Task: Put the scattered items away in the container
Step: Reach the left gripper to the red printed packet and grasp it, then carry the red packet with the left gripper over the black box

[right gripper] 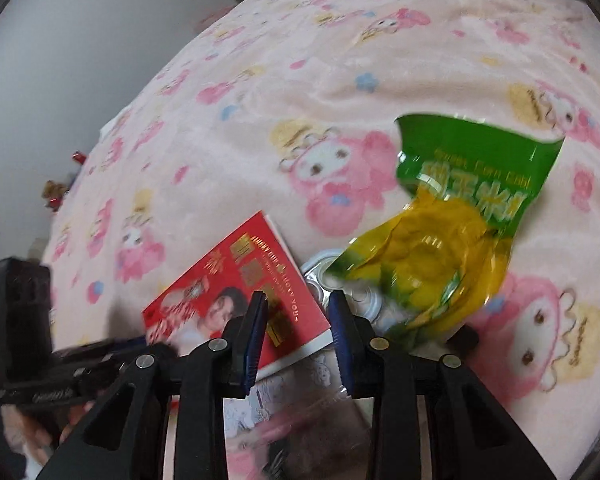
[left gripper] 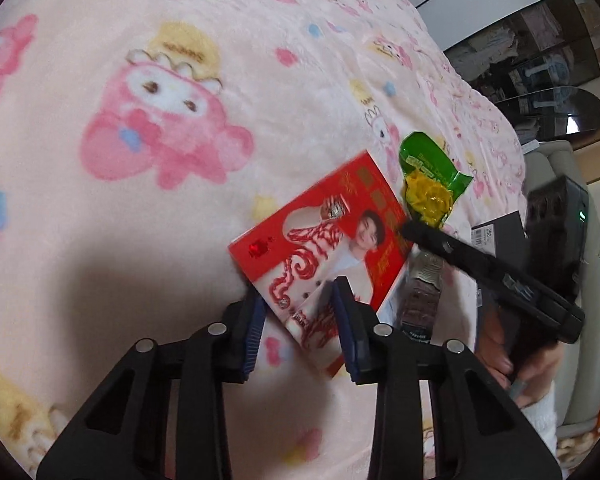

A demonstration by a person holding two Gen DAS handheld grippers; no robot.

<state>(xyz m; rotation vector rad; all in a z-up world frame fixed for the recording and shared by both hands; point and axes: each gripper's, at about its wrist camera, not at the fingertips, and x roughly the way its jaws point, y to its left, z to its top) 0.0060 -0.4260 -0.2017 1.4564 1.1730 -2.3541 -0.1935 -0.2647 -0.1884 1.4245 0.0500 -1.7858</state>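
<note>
A big pink blanket (left gripper: 180, 80) covers the bed, so the things lie soft and a bit tipped. Near its right edge lies the red booklet (left gripper: 324, 240), with the green and yellow snack bag (right gripper: 456, 216) just beside it. The left gripper (left gripper: 298, 320) has its jaws part open around the booklet's corner, maybe to lift it. The right gripper (right gripper: 298, 332) hangs part open, holding nothing. I see no container.

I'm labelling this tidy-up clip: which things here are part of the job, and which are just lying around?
Job:
red packet
green-and-yellow snack bag
brown wrapper
silver blister pack

Just around:
pink blanket
dark shelf unit
small toys by the wall
</note>
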